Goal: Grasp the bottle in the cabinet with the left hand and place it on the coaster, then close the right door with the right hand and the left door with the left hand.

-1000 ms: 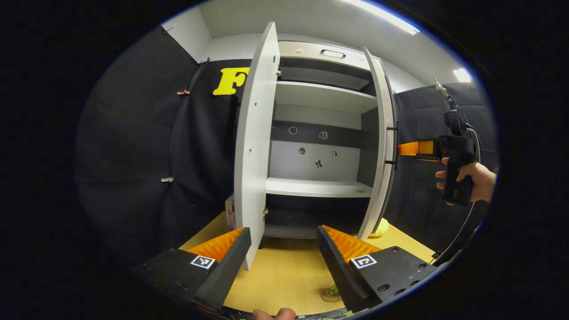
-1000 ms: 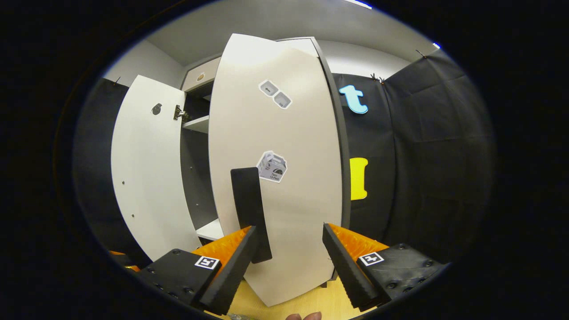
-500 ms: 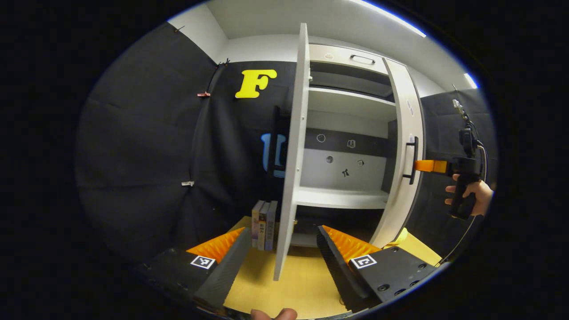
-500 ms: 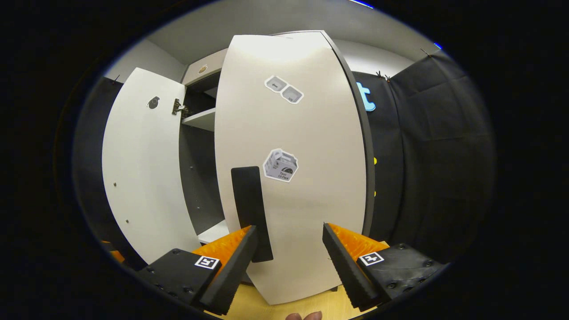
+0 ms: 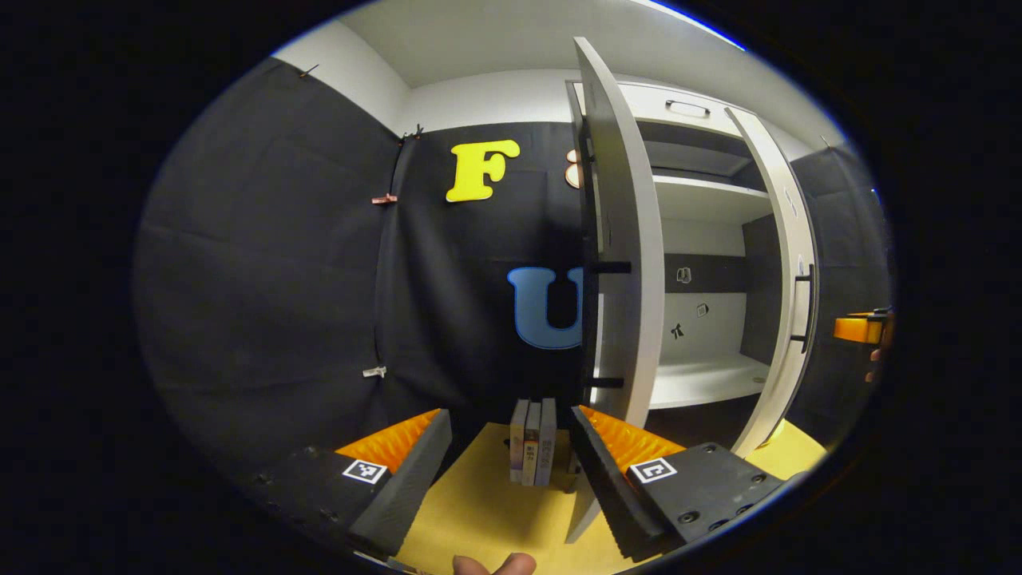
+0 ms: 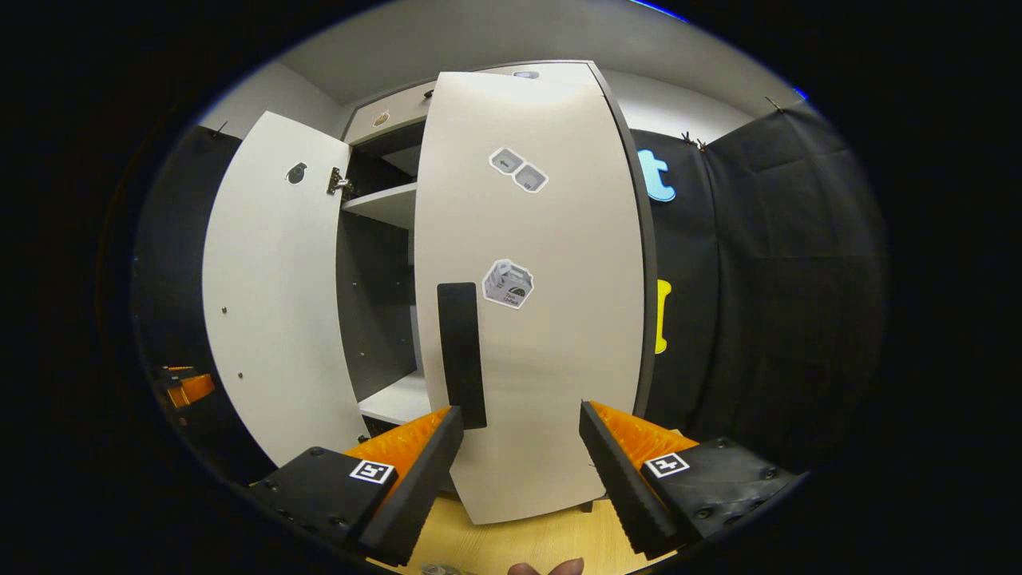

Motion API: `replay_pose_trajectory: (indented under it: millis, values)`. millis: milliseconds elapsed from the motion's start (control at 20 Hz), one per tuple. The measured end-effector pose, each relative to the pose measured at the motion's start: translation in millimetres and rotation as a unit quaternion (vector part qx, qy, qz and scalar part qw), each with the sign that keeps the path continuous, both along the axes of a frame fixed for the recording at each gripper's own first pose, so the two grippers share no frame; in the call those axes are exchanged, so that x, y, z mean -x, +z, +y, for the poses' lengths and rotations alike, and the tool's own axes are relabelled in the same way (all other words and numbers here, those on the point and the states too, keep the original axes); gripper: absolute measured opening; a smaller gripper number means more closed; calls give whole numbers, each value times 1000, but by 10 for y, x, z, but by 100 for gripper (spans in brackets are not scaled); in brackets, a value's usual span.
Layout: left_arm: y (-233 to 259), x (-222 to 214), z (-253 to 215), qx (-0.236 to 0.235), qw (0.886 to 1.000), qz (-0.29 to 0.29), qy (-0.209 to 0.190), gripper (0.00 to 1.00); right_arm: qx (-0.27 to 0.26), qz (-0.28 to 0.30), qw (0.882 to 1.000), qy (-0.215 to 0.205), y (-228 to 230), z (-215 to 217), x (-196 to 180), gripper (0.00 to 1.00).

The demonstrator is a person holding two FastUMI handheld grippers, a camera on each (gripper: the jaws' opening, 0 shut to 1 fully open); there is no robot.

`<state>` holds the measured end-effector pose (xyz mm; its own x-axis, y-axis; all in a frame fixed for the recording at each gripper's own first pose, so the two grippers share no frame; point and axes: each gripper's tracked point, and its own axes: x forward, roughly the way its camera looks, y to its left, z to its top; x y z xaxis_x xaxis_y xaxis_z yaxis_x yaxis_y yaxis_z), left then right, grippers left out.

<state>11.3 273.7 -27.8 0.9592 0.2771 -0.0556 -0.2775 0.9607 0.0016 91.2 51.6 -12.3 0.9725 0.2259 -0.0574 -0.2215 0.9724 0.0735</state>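
We find the cabinet [image 5: 703, 239] standing on the counter [image 5: 495, 511] with both doors ajar. In the left gripper view the left door [image 5: 627, 263] hangs nearly edge-on just past 12 o'clock, its dark handle [image 5: 611, 323] on the side facing us, and the right door [image 5: 786, 295] stands at 3 o'clock with its own handle [image 5: 806, 307] toward us. Between the doors we see pale shelves [image 5: 703, 379] and a few small stickers on the back panel; no bottle or coaster can be made out in either view.

Our left tool [image 5: 511, 435] is released, its two fingers spread wide and gripping nothing, with the lower edge of the left door just beside the finger at 5 o'clock. Three books [image 5: 533, 443] stand upright on the counter between the fingers, farther off.

In the right gripper view our right tool [image 6: 519, 435] is likewise released, fingers apart, facing the outer face of the right door [image 6: 551, 319]. That door's handle [image 6: 461, 355] hangs just above the finger at 7 o'clock; whether they touch we cannot tell. The left door [image 6: 271, 295] stands open at 9 o'clock.

At 3 o'clock in the left gripper view the right tool pokes in near the right door.
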Motion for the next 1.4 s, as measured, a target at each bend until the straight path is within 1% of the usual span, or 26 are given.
replay_pose_trajectory:
  millis: [150, 200, 300, 350, 450, 500, 550, 600, 700, 750, 800, 850, 900, 1050, 1400]
  values:
    - [70, -268, 53, -1, 1000, -1, -2, 94, 15, -12, 1000, 10, -2, -27, 127, 98]
    - [70, -331, 108, -1, 1000, 0, 8, 94, 17, -13, 1000, 11, -19, -43, 172, 98]
    - [68, -396, 199, 6, 1000, 1, 13, 93, 15, -12, 1000, 16, -37, -54, 255, 98]
    - [81, -411, 207, 12, 1000, -2, 12, 93, 14, -12, 1000, 16, -39, -73, 275, 98]
    - [85, -369, 152, 5, 1000, -1, 4, 94, 14, -11, 1000, 14, -50, -105, 309, 96]
    - [91, -377, 120, 0, 1000, 0, 0, 92, 17, -12, 1000, 12, -37, -117, 324, 96]
    - [98, -377, 89, 0, 1000, 1, -4, 94, 19, -11, 1000, 11, -32, -129, 336, 96]
    - [98, -387, 57, 5, 1000, 2, -7, 92, 21, -11, 1000, 9, -24, -140, 354, 96]
    - [100, -408, -72, 14, 1000, 1, -14, 94, 21, -11, 1000, 7, -5, -158, 379, 96]
    - [105, -420, -133, 14, 1000, 1, -16, 92, 20, -11, 1000, 7, 4, -169, 399, 96]
    - [110, -430, -185, 14, 1000, 1, -19, 94, 20, -12, 1000, 7, 17, -177, 418, 96]
    - [115, -441, -239, 16, 1000, 1, -23, 94, 21, -12, 1000, 7, 24, -186, 425, 96]
    - [104, -437, -313, 20, 999, 1, -28, 92, 22, -13, 1000, 6, 32, -216, 433, 96]
    - [128, -453, -576, 26, 999, -1, -42, 94, 22, -7, 1000, 4, 7, -286, 446, 96]
    - [142, -678, -1206, 43, 996, -5, -77, 94, 13, 1, 1000, -8, 14, -513, 450, 96]
